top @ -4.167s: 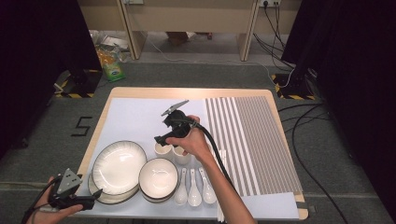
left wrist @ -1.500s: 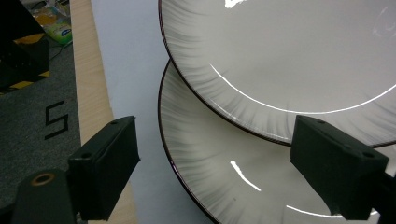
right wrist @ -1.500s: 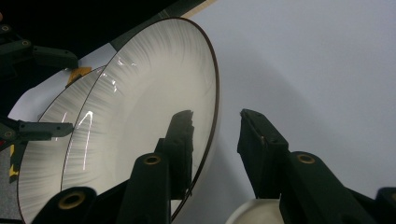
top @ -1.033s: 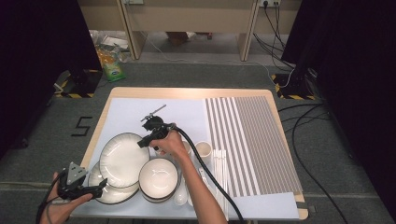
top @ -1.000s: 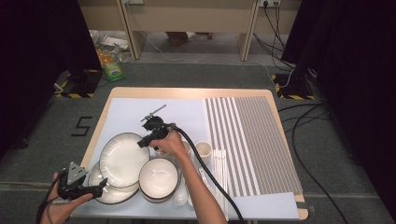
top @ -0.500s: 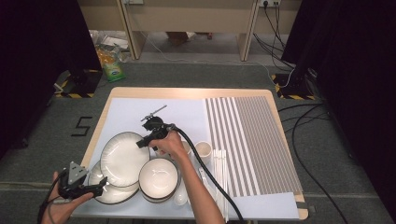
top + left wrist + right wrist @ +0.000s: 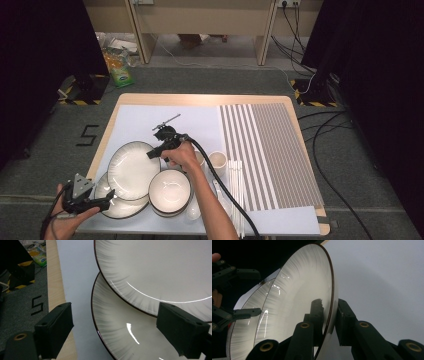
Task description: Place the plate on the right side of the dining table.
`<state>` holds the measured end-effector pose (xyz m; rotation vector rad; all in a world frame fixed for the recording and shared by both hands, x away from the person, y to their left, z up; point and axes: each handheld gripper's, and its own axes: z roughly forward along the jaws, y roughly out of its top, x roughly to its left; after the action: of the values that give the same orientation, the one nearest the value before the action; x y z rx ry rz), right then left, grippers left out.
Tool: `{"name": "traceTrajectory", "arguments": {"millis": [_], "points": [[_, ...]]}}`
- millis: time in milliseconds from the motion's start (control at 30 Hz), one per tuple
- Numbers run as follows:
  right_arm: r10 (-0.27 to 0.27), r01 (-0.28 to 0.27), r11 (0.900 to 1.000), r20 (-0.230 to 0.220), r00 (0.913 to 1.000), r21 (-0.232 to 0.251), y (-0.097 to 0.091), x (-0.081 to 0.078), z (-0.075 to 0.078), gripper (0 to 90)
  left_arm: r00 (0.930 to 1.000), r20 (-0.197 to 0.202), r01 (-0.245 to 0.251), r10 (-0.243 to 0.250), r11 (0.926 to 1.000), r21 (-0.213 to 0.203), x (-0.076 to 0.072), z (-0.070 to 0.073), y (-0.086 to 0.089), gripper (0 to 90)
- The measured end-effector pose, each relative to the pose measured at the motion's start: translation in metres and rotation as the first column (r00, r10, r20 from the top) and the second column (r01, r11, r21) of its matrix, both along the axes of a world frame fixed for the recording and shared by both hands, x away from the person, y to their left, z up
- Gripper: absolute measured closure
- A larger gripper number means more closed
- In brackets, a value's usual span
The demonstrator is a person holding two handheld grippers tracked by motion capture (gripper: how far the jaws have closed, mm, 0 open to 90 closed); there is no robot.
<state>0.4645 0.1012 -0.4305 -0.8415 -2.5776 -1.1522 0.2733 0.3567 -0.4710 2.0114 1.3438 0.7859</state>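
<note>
A: Your right tool [image 7: 156, 151] has its jaws pinched on the rim of the top plate [image 7: 131, 167]; in the right gripper view one pad sits on the white face and the other behind the dark edge [image 7: 331, 302]. They have just been closing, with that rim between them. Your right hand [image 7: 181, 155] reaches in over the bowl, forearm slanting up from the bottom edge, cable trailing back along it.

B: And your left tool [image 7: 102, 202]?

A: It sits low at the near left corner of the bench [image 7: 200, 99], your left hand [image 7: 62, 220] under it. Its jaws have just been closing too, but in the left gripper view the pads [image 7: 55, 325] stand apart, astride the rim of the lower plate [image 7: 120, 335], not pressing on it.

B: What lies around?

A: The top plate overlaps the lower plate [image 7: 116, 207]. Just right of both is a bowl [image 7: 170, 191], nothing in it. Past your hand stands a small cup [image 7: 218, 160], and near it lie white spoons [image 7: 192, 212] and chopsticks [image 7: 236, 192]. A white mat [image 7: 190, 120] covers the left of the bench, a striped mat [image 7: 270, 150] the right.
</note>
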Motion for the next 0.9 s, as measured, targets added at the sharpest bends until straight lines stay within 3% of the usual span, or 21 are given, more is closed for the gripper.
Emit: {"name": "traceTrajectory", "arguments": {"millis": [233, 300, 400, 467, 567, 667, 767, 833, 900], "points": [[-0.014, 0.014, 0.9997, -0.016, 0.9998, 0.020, -0.001, 0.001, -0.002, 77.9, 1.0000, 0.003, 0.005, -0.005, 0.9999, 0.013, -0.001, 0.001, -0.001, 14.2], [-0.017, 0.017, 0.9994, -0.014, 0.9998, 0.028, -0.001, 0.001, -0.003, 78.2, 1.0000, 0.004, 0.005, -0.005, 1.0000, 0.000, -0.001, 0.000, 0.000, 14.2], [-0.019, 0.021, 0.9979, -0.029, 0.9994, 0.062, -0.003, 0.002, -0.005, 78.5, 1.0000, -0.002, 0.006, -0.006, 0.9994, -0.033, -0.002, -0.003, 0.003, 14.2], [-0.022, 0.025, 0.9961, -0.037, 0.9991, 0.084, -0.002, 0.002, -0.005, 79.0, 1.0000, 0.004, -0.001, 0.001, 0.9998, -0.019, -0.002, -0.004, 0.005, 14.6], [-0.024, 0.030, 0.9929, -0.055, 0.9982, 0.115, -0.002, 0.002, -0.004, 79.4, 0.9998, 0.007, 0.017, -0.017, 0.9992, -0.036, -0.003, -0.002, 0.004, 15.0], [-0.058, 0.065, 0.9936, -0.079, 0.9952, 0.092, -0.001, 0.002, -0.002, 79.7, 0.9995, 0.020, 0.024, -0.023, 0.9995, -0.021, -0.005, -0.002, 0.003, 15.3], [-0.070, 0.079, 0.9907, -0.088, 0.9937, 0.111, 0.000, 0.003, 0.000, 79.8, 0.9992, 0.038, 0.016, -0.015, 0.9992, -0.035, -0.009, 0.003, 0.007, 15.4], [-0.080, 0.089, 0.9921, -0.099, 0.9919, 0.089, 0.000, 0.004, 0.000, 79.9, 0.9987, 0.051, 0.012, -0.010, 0.9992, -0.038, -0.013, 0.007, 0.011, 15.3], [-0.085, 0.096, 0.9905, -0.111, 0.9902, 0.099, -0.001, 0.004, -0.001, 79.8, 0.9986, 0.050, 0.019, -0.017, 0.9988, -0.045, -0.018, 0.010, 0.014, 15.1]]}}
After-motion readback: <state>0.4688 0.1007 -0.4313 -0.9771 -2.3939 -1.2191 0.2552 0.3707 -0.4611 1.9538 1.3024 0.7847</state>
